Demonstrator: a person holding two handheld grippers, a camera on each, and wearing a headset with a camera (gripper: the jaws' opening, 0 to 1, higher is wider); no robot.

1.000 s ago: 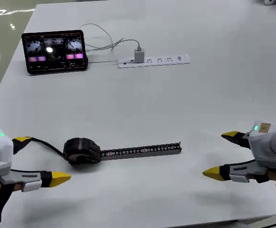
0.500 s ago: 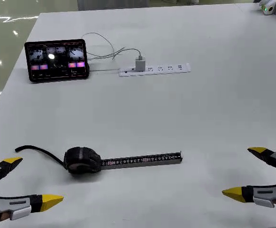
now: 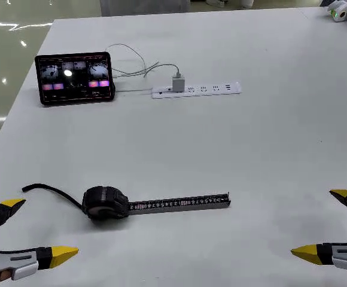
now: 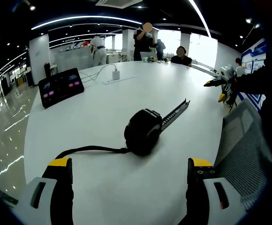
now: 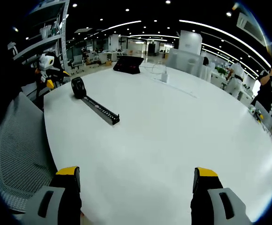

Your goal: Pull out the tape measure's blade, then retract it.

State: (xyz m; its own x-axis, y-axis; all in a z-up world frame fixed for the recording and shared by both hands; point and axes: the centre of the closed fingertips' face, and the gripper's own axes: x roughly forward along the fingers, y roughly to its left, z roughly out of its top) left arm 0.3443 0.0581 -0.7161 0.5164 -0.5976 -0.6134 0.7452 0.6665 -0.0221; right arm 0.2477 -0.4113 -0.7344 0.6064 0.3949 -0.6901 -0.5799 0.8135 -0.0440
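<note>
Blade out, well ahead of open right claw. Open left claw: clamp case just ahead squarely before retracting.

My left hand-held gripper sits low at near left, jaws spread wide, yellow tips pointing right, holding nothing. My right hand-held gripper sits low at near right, jaws equally wide, tips pointing left, empty. The two are well apart
</note>
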